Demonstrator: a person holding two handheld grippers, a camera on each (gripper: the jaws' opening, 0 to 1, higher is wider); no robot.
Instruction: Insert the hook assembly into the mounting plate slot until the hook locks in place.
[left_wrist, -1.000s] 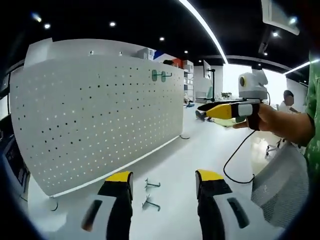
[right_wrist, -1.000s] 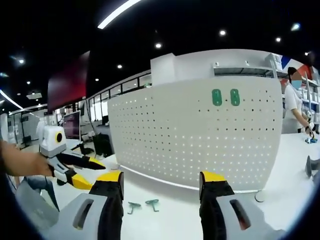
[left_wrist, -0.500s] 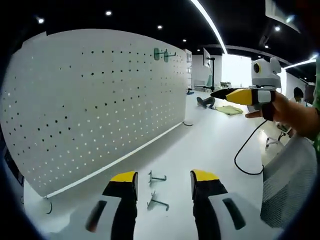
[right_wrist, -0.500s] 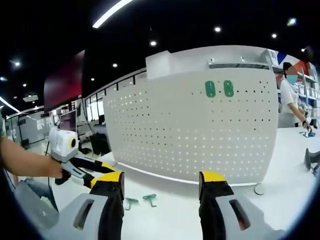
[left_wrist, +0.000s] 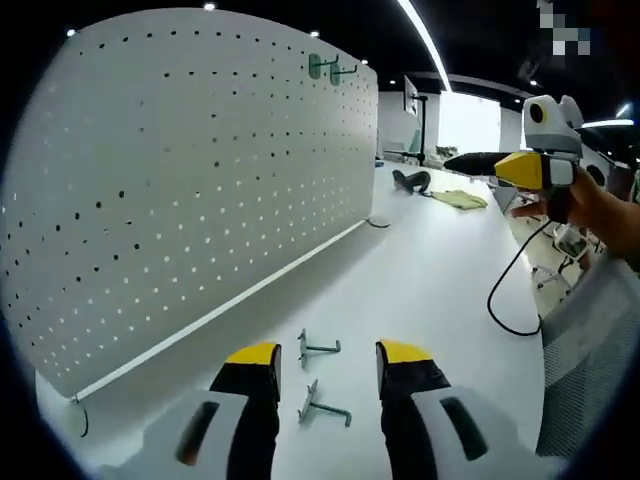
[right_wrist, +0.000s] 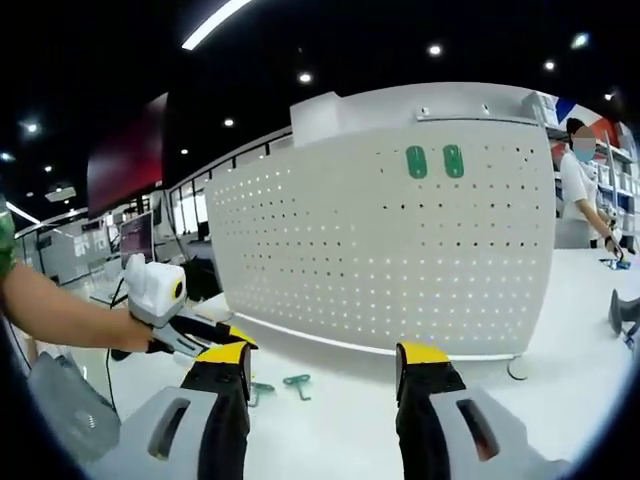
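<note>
The white pegboard (left_wrist: 190, 190) stands upright on the white table, with two green hooks (left_wrist: 325, 68) mounted near its top. Two loose metal hooks lie on the table: one (left_wrist: 318, 348) between the tips of my left gripper (left_wrist: 327, 358), the other (left_wrist: 322, 408) lower between its jaws. The left gripper is open and low over them. In the right gripper view the pegboard (right_wrist: 400, 250) faces me, the mounted hooks (right_wrist: 434, 161) sit high, and the loose hooks (right_wrist: 297, 381) lie below. My right gripper (right_wrist: 325, 357) is open, held back from the board. The left gripper (right_wrist: 205, 335) reaches in from the left.
A hand holds the right gripper (left_wrist: 500, 162) up at the right, its cable (left_wrist: 510, 300) trailing onto the table. Grey mesh fabric (left_wrist: 590, 360) is at the right edge. A dark object (left_wrist: 410, 180) and a yellow cloth (left_wrist: 460, 198) lie farther back. A person (right_wrist: 585, 190) stands beyond the board.
My left gripper has moved in and down toward the loose hooks, its jaws a little closer together. In the right gripper view it has slid right toward the hooks.
</note>
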